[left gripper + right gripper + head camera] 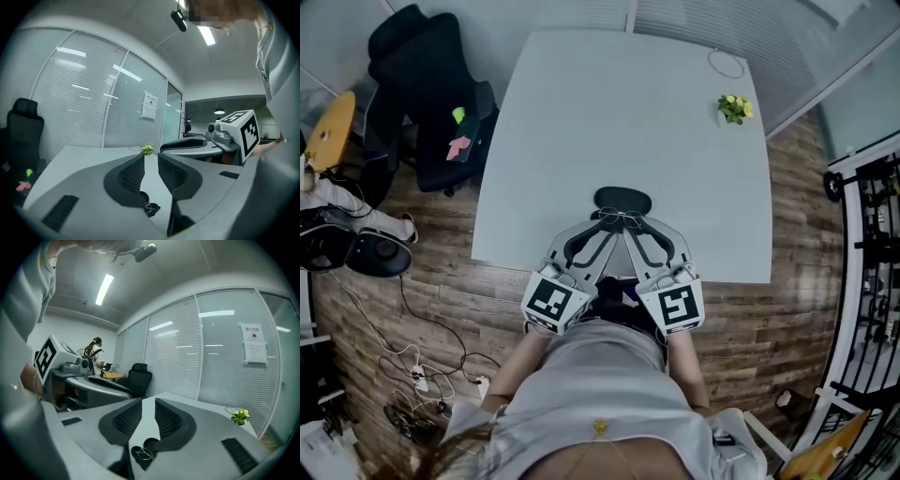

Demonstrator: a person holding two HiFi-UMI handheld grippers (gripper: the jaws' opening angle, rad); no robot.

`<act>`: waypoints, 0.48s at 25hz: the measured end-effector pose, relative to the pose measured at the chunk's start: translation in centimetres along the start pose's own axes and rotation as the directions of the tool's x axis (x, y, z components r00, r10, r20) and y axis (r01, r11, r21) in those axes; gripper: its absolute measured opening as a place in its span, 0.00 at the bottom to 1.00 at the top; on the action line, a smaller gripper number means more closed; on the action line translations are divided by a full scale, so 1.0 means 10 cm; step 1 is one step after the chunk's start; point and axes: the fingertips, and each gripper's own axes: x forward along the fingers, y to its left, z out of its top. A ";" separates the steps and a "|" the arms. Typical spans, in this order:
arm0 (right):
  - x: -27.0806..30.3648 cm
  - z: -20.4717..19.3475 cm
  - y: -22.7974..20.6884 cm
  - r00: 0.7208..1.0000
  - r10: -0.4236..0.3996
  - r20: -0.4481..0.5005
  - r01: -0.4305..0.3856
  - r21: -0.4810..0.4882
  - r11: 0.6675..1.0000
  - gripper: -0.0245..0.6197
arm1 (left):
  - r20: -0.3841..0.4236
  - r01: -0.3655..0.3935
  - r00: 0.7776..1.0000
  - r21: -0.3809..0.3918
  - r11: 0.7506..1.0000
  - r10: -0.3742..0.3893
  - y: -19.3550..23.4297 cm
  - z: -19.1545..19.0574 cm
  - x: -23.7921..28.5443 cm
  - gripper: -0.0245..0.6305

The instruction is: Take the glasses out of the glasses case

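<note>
A black oval glasses case (622,199) lies on the white table (581,112) near its front edge. Thin wire-framed glasses (619,219) rest at the case's near side, just ahead of both grippers. My left gripper (598,229) and right gripper (637,229) sit side by side, with their tips converging on the glasses. In the left gripper view the left gripper (151,161) is open with nothing between its jaws, and the glasses (151,207) show low beneath them. In the right gripper view the right gripper (148,406) is likewise open and empty above the glasses (142,453) and the case (151,444).
A small yellow-green plant (734,108) and a thin wire loop (727,63) sit at the table's far right. A black office chair (431,94) with pink and green items stands at the left. Cables (412,375) lie on the wooden floor, and a metal rack (872,262) stands at the right.
</note>
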 end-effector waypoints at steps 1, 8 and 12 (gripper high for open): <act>0.02 -0.02 -0.03 1.000 0.008 -0.003 -0.008 -0.002 1.000 0.18 | -0.002 -0.006 1.000 -0.002 1.000 0.006 0.02 0.00 0.04 0.19; 0.21 -0.32 -0.17 0.993 0.086 -0.075 -0.090 -0.047 0.995 0.18 | -0.015 -0.056 0.998 -0.014 0.998 0.056 0.14 -0.07 0.24 0.19; 0.37 -0.61 -0.18 0.976 0.147 -0.162 -0.164 -0.102 0.981 0.18 | -0.040 -0.078 0.996 -0.007 0.997 0.078 0.21 -0.12 0.27 0.19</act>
